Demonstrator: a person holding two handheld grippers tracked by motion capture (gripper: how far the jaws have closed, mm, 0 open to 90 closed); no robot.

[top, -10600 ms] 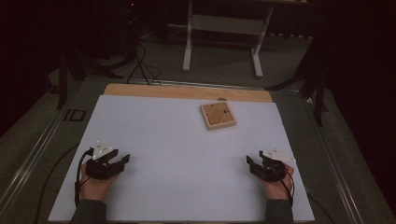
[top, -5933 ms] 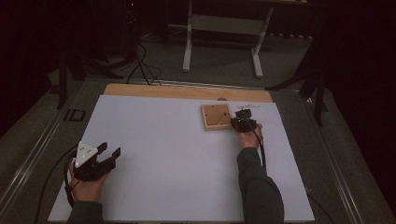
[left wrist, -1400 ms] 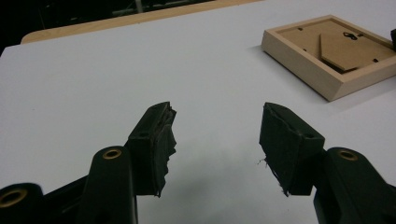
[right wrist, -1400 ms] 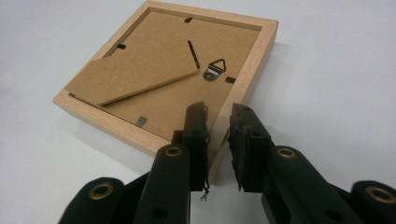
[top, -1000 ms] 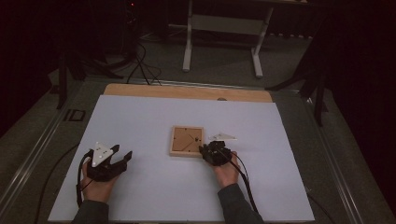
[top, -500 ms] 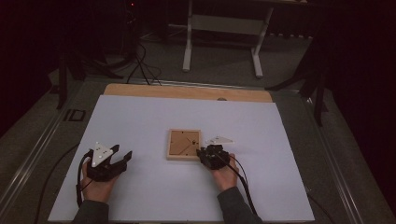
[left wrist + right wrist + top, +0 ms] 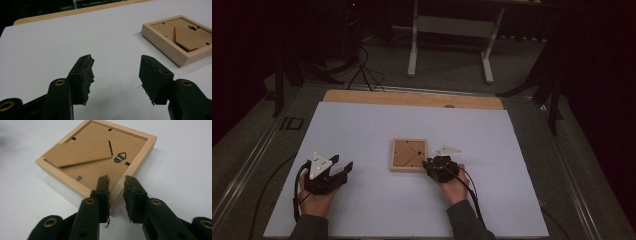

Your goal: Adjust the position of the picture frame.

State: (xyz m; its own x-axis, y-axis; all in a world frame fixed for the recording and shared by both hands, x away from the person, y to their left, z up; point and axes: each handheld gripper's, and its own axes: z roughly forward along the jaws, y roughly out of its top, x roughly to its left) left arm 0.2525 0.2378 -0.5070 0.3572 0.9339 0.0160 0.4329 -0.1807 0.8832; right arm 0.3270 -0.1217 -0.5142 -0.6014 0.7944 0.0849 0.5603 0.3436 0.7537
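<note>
Wooden frame point(image 7: 409, 155) gripped at near-right corner, mid-table.
R gripper point(image 7: 430, 165) clamped on rim; L gripper point(image 7: 343, 169) spread wide, empty, farther off.

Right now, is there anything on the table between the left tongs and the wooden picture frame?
Nothing visible. In the left gripper view, bare white table runs from the open left tongs to the frame. The right tongs straddle the frame's near corner.
</note>
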